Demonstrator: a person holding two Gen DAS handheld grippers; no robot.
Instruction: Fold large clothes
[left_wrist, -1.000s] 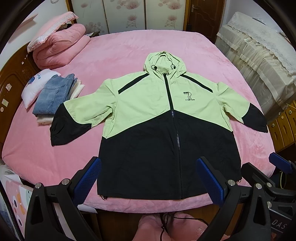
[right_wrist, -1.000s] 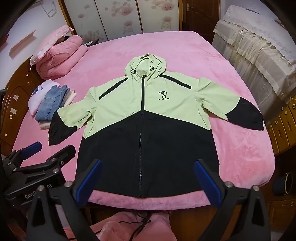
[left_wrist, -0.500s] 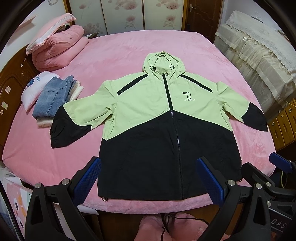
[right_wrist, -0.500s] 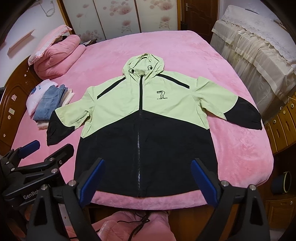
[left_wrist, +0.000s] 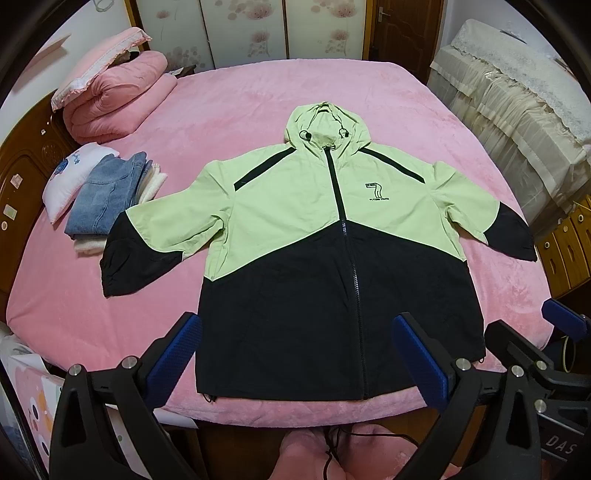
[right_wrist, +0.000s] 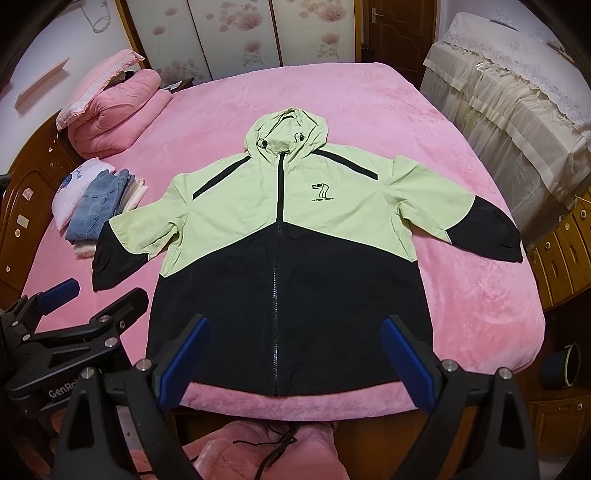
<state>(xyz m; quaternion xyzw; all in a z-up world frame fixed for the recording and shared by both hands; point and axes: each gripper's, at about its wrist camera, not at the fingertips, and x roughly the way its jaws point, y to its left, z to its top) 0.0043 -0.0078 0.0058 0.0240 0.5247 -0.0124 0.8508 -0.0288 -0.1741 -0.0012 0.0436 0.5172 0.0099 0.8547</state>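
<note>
A light green and black hooded jacket (left_wrist: 332, 258) lies flat, zipped, front up, on the pink bed (left_wrist: 258, 110), sleeves spread and hem near the front edge. It also shows in the right wrist view (right_wrist: 288, 251). My left gripper (left_wrist: 295, 354) is open and empty, held above the hem. My right gripper (right_wrist: 295, 354) is open and empty, above the hem too. The right gripper shows at the right edge of the left wrist view (left_wrist: 535, 354). The left gripper shows at the left of the right wrist view (right_wrist: 74, 317).
A stack of folded clothes with jeans on top (left_wrist: 107, 199) lies at the bed's left. A rolled pink quilt and pillow (left_wrist: 114, 99) sit at the far left corner. A lace-covered piece of furniture (left_wrist: 517, 110) stands to the right, wooden drawers (left_wrist: 569, 243) beside it.
Both grippers have shifted slightly nearer the bed and a little lower. The jacket has not moved. Both jaws stay open.
</note>
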